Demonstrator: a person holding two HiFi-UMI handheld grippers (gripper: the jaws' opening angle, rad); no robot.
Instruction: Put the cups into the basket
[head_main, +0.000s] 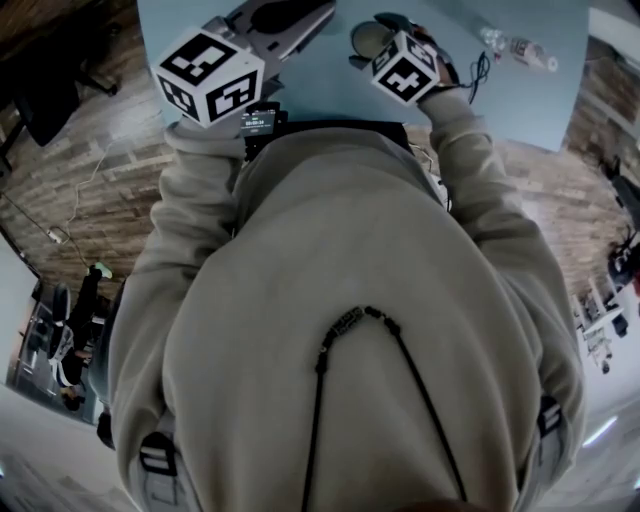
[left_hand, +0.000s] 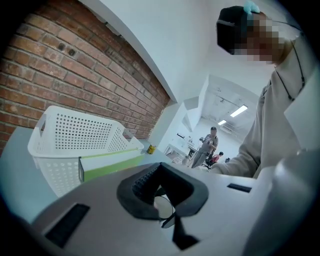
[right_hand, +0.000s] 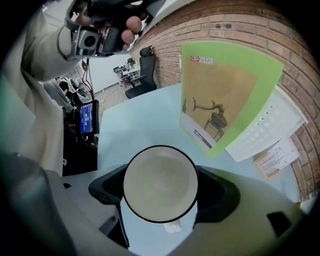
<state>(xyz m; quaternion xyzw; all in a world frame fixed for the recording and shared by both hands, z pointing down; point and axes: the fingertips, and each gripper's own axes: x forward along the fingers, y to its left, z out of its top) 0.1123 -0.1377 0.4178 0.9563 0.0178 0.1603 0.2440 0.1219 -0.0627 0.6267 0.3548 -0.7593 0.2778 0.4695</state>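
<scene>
Right hand-held gripper (right_hand: 161, 189): your jaws stand about a cup's width apart and clamp the cup from both sides
Cup (right_hand: 160, 172): white with a thin dark rim, its mouth turned toward the gripper camera, held clear above the pale blue counter (right_hand: 135, 125)
Left hand-held gripper (left_hand: 161, 186): jaws drawn together, the dark pads closing round a small hollow with nothing gripped; you hold it raised and tilted up toward your own chest
Basket (left_hand: 75, 135): white and perforated, with a handle slot in its end wall, standing on the counter in front of the brick wall (left_hand: 60, 65), apart from the cup
Green-edged box (right_hand: 220, 95): stands just beside the basket; in the right gripper view it rises between the cup and the basket, its face showing a picture and a line of print too small to read
Paper sheet (right_hand: 272, 157): lies on the counter near the basket's foot
Bottle (head_main: 515, 45): clear plastic, on its side at the counter's far right in the head view, well apart from both hand-held grippers
Chest screen (head_main: 260, 122): a small lit display sits at the front of your beige hooded top, which fills most of the head view
Background: a dark office chair (right_hand: 142, 75) by the brick wall, a small yellow object (left_hand: 150, 148) on the counter beyond the basket, and two people (left_hand: 207, 145) far off in a bright white room
</scene>
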